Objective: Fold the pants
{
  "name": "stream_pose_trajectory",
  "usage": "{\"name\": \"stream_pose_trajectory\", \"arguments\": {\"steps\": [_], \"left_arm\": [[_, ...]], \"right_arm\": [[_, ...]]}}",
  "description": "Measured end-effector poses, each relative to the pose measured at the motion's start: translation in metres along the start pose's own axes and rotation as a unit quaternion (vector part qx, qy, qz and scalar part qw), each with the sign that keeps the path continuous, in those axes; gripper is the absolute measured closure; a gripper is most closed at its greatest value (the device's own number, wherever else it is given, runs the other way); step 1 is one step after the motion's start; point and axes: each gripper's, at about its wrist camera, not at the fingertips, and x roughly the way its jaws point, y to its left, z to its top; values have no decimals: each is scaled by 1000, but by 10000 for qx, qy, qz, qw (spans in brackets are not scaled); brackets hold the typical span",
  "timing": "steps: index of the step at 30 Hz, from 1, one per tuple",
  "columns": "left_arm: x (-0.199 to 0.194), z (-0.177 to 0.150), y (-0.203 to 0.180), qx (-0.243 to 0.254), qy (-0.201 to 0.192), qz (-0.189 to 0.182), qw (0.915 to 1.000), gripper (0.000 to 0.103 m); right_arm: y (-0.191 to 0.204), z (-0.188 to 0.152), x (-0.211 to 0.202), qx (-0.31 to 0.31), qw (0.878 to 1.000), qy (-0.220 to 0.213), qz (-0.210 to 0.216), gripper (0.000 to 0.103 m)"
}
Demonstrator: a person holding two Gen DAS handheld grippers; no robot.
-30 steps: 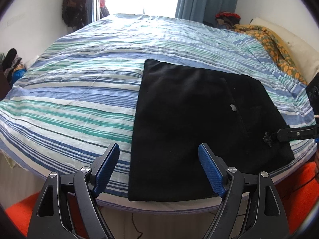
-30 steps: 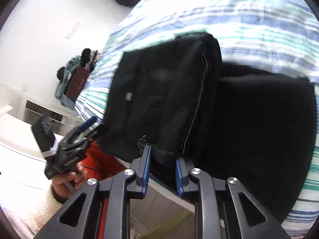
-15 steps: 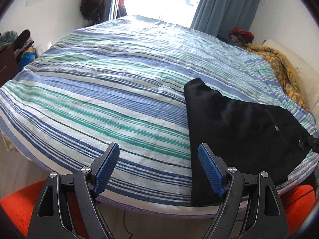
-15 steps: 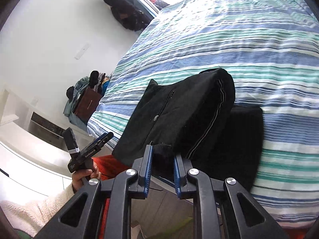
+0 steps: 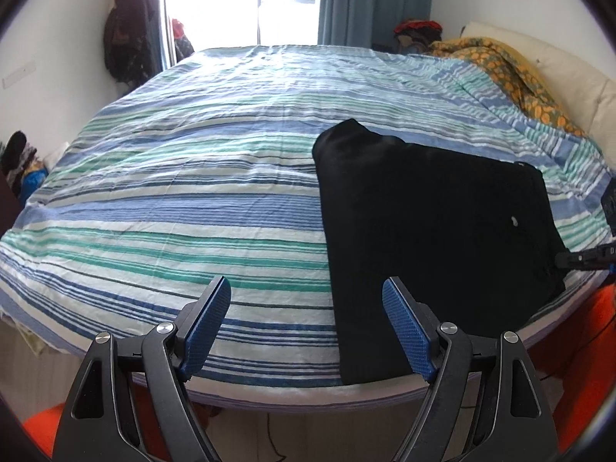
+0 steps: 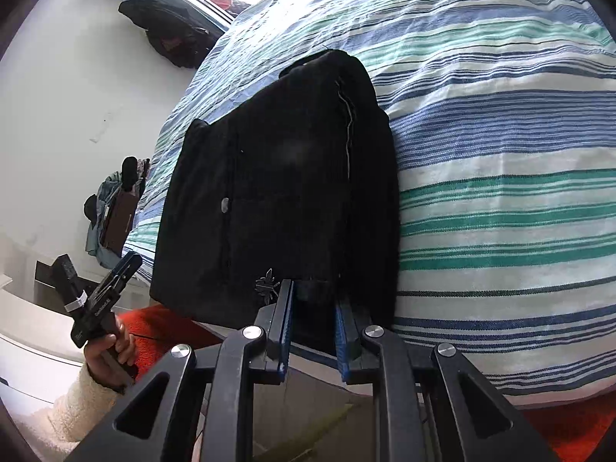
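The black pants (image 5: pixel 431 231) lie folded into a thick block on the right part of the striped bed (image 5: pixel 192 200), near its front edge. My left gripper (image 5: pixel 308 331) is open and empty, held off the bed's front edge, just left of the pants. In the right wrist view the pants (image 6: pixel 277 192) fill the middle, with a small button on top. My right gripper (image 6: pixel 313 308) is shut on the pants' near edge at the bed's rim. The left gripper also shows in the right wrist view (image 6: pixel 123 265), held in a hand at lower left.
An orange patterned blanket (image 5: pixel 512 73) and a cream pillow (image 5: pixel 569 77) lie at the bed's far right. A window with blue curtain (image 5: pixel 369 0) is behind. Dark clothes hang on the left wall (image 5: pixel 127 42). An orange rug (image 6: pixel 577 431) covers the floor by the bed.
The right gripper has lowered the lifted pants layer onto the block, still gripping the edge. The left gripper stays open and has swung, so the pants sit to its right.
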Motion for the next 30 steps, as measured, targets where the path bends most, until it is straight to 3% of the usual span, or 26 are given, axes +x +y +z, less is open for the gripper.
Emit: {"name": "stream_pose_trajectory", "arguments": {"steps": [3, 5, 10, 14, 17, 19, 22, 26, 30], "left_arm": [[4, -3, -11, 294, 77, 21, 9995, 20], [6, -6, -19, 526, 123, 90, 9985, 20], [4, -8, -23, 627, 117, 62, 9979, 20], [4, -7, -21, 548, 156, 29, 9984, 20], [4, -7, -21, 542, 176, 23, 9984, 20], [5, -8, -21, 550, 192, 15, 9983, 20], [4, -10, -20, 546, 213, -49, 9983, 20], [3, -12, -20, 578, 219, -52, 9981, 20], [4, -11, -17, 512, 246, -66, 9984, 20]], "right_arm": [[1, 1, 1, 90, 10000, -1, 26, 82], [5, 7, -8, 90, 9999, -59, -73, 73], [37, 34, -46, -430, 9940, -819, -582, 73], [82, 57, -39, -1243, 9812, -1071, -1016, 73], [108, 63, -14, -1910, 9596, -1251, -1642, 74], [108, 62, 12, -2193, 9484, -1078, -2022, 74], [77, 56, 59, -2045, 9481, -137, -2432, 73], [58, 47, 44, -1464, 9666, -491, -2048, 73], [69, 37, 24, -1683, 9610, -479, -2140, 74]]}}
